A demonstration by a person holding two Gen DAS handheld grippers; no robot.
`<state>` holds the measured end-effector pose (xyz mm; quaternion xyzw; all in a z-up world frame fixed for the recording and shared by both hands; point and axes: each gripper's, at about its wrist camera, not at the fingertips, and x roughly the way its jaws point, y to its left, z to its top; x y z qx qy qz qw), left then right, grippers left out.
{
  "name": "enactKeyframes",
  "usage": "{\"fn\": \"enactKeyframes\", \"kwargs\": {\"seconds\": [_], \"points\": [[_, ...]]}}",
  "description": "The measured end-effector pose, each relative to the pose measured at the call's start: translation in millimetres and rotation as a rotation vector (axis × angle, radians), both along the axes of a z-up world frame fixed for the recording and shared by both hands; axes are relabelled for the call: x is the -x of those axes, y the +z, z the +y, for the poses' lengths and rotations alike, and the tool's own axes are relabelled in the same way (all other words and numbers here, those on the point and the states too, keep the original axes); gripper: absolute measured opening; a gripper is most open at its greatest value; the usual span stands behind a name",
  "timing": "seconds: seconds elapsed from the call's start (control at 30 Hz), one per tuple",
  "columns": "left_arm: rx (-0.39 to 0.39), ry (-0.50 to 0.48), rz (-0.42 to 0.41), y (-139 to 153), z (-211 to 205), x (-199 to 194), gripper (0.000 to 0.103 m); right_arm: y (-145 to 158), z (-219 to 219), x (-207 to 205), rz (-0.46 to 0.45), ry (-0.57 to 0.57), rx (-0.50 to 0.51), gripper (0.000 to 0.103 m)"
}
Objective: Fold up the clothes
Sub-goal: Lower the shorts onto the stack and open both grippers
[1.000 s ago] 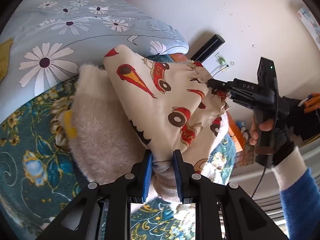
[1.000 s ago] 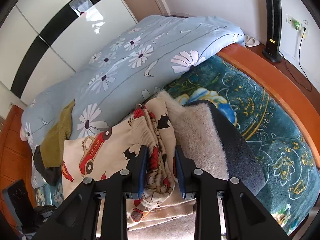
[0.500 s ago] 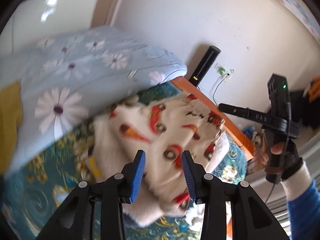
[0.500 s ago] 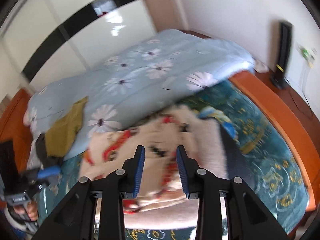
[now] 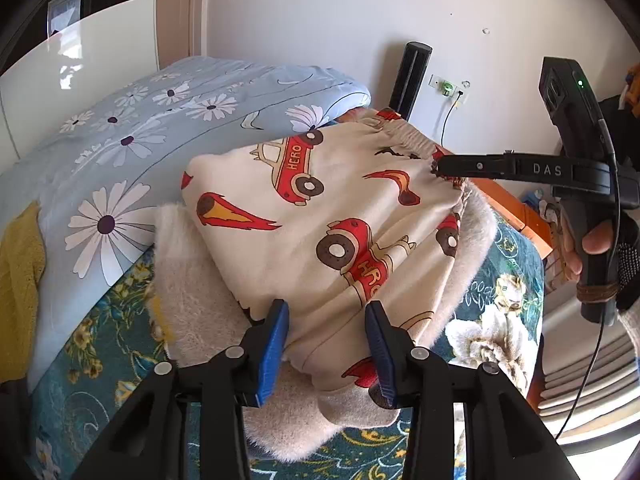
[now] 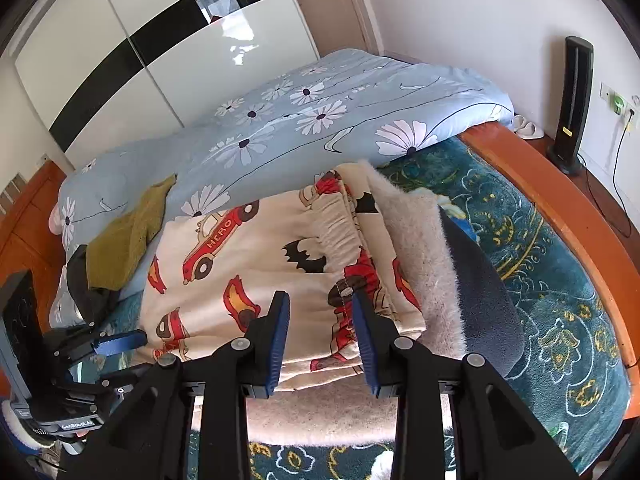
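Cream pants with red car print point(image 5: 340, 208) lie folded on top of a fluffy beige garment point(image 5: 192, 292) on the bed; they also show in the right wrist view point(image 6: 248, 264). My left gripper point(image 5: 326, 344) is open and empty just above the pants' near edge. My right gripper point(image 6: 318, 336) is open and empty over the elastic waistband point(image 6: 336, 228). In the left wrist view the right gripper point(image 5: 438, 168) reaches in at the waistband end. In the right wrist view the left gripper point(image 6: 132, 340) sits at the pants' left edge.
A blue daisy duvet point(image 6: 304, 120) lies behind the stack. A teal floral blanket point(image 6: 540, 264) covers the bed, with an orange wooden frame point(image 6: 568, 208). An olive garment point(image 6: 128, 236) and a dark one lie at left. A dark blue garment point(image 6: 480, 280) lies under the fluffy one. A black tower heater point(image 6: 572, 104) stands by the wall.
Both grippers were shut on the pants a second ago. They have let go, opened and drawn back. The pants now lie flat on the fluffy garment.
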<state>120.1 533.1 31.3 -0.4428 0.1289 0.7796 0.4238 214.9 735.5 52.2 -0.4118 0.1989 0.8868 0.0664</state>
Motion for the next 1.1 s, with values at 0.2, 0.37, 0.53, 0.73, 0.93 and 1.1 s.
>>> {"fn": "enactKeyframes", "kwargs": {"seconds": [0.2,0.37,0.53,0.73,0.93,1.1], "points": [[0.034,-0.001,-0.001,-3,6,-3,0.045,-11,2,-1,-0.003,-0.016,0.023,0.033],[-0.008,0.01,-0.011,12,-3,-8,0.048,7,-9,-15,0.029,-0.044,0.032,0.034],[-0.04,0.02,-0.007,24,-11,-20,0.058,19,-29,-37,0.053,-0.052,0.021,0.034],[-0.039,0.039,-0.027,20,-24,-36,0.065,1,-55,-58,-0.013,-0.084,0.028,0.043],[-0.016,0.091,-0.058,1,-36,-44,0.078,-20,-74,-67,-0.073,-0.103,0.037,0.046],[-0.023,0.124,-0.094,-10,-42,-46,0.09,-25,-83,-69,-0.098,-0.105,0.021,0.056]]}}
